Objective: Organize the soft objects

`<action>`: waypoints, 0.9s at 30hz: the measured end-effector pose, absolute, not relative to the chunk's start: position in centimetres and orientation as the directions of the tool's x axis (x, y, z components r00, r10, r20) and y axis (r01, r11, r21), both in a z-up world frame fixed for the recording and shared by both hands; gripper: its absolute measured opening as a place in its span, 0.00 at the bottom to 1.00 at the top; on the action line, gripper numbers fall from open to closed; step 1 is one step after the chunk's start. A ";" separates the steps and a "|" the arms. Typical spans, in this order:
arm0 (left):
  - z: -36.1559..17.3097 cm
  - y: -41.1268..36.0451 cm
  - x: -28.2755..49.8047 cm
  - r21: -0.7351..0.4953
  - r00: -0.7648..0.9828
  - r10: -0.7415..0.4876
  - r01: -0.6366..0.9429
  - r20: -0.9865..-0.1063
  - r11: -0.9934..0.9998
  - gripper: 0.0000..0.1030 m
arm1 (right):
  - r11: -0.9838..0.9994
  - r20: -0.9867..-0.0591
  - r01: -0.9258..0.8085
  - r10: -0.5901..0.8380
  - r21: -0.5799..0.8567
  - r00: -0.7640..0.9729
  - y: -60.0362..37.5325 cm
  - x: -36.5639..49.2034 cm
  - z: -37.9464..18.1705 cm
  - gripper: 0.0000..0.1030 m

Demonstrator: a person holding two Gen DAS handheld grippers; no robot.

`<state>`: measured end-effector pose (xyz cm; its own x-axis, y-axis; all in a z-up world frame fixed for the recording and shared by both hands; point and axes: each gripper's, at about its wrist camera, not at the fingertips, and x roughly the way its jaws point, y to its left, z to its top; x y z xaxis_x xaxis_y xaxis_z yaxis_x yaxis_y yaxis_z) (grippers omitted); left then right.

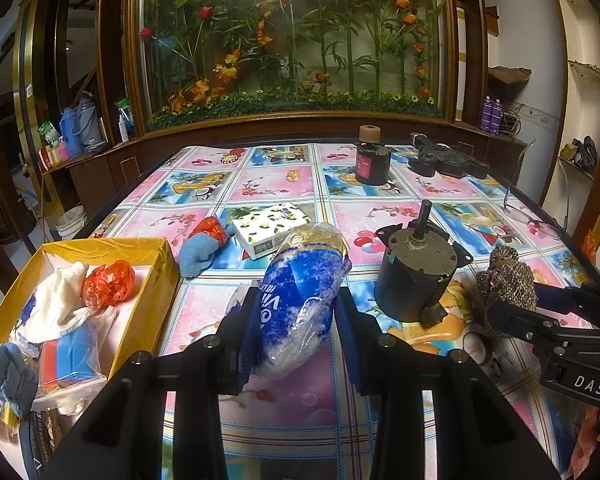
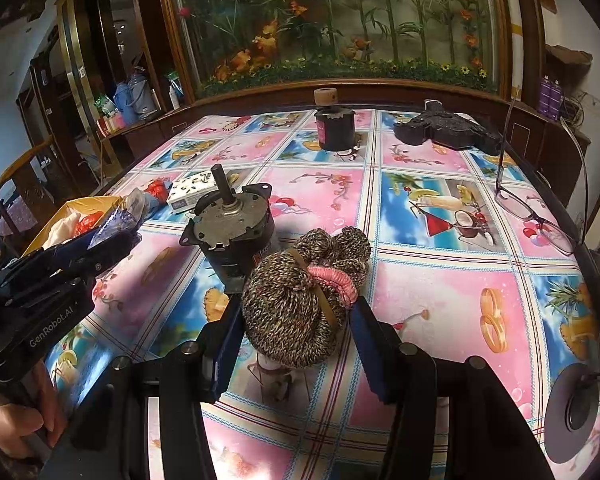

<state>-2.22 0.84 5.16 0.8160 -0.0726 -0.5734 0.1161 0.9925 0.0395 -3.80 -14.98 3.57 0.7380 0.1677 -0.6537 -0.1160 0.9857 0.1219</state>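
My left gripper [image 1: 296, 312] is shut on a blue and white plastic tissue pack [image 1: 300, 296], held over the table just right of the yellow box [image 1: 156, 300]. The box holds a white cloth [image 1: 56, 304], a red plastic bag [image 1: 108, 284] and other soft items. My right gripper [image 2: 296, 320] is shut on a brown knitted bundle [image 2: 296, 312] with a pink band; the bundle also shows in the left wrist view [image 1: 508, 280]. A blue cloth with a red bag [image 1: 202, 246] and a lemon-print tissue pack [image 1: 272, 228] lie on the table.
A dark motor [image 1: 416, 276] stands between the two grippers. A black jar [image 1: 372, 160] and a black casting [image 1: 444, 158] sit at the far side. Eyeglasses [image 2: 532, 208] lie at the right edge. The table carries a floral cloth [image 2: 440, 280].
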 end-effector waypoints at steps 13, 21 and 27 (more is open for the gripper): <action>5.2 0.8 -2.3 0.050 0.825 -0.064 0.111 -0.562 0.993 0.34 | 0.986 -0.624 -0.115 0.166 0.121 0.764 -15.0 -4.6 4.3 0.55; 7.3 3.3 -3.7 -0.040 0.827 -0.117 0.114 -0.550 0.993 0.35 | 0.987 -0.547 -0.107 0.158 0.124 0.822 -14.3 -6.5 6.0 0.55; 8.7 8.5 -5.1 -0.113 0.811 -0.126 0.074 -0.572 0.991 0.35 | 0.960 -0.520 -0.242 0.279 0.139 0.807 -9.5 -7.3 7.3 0.55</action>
<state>-5.06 8.52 8.68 0.8107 -0.1259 -0.5718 0.0739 0.9908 -0.1133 -7.34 -9.49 7.35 0.8074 0.2786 -0.5200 -0.2418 0.9603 0.1390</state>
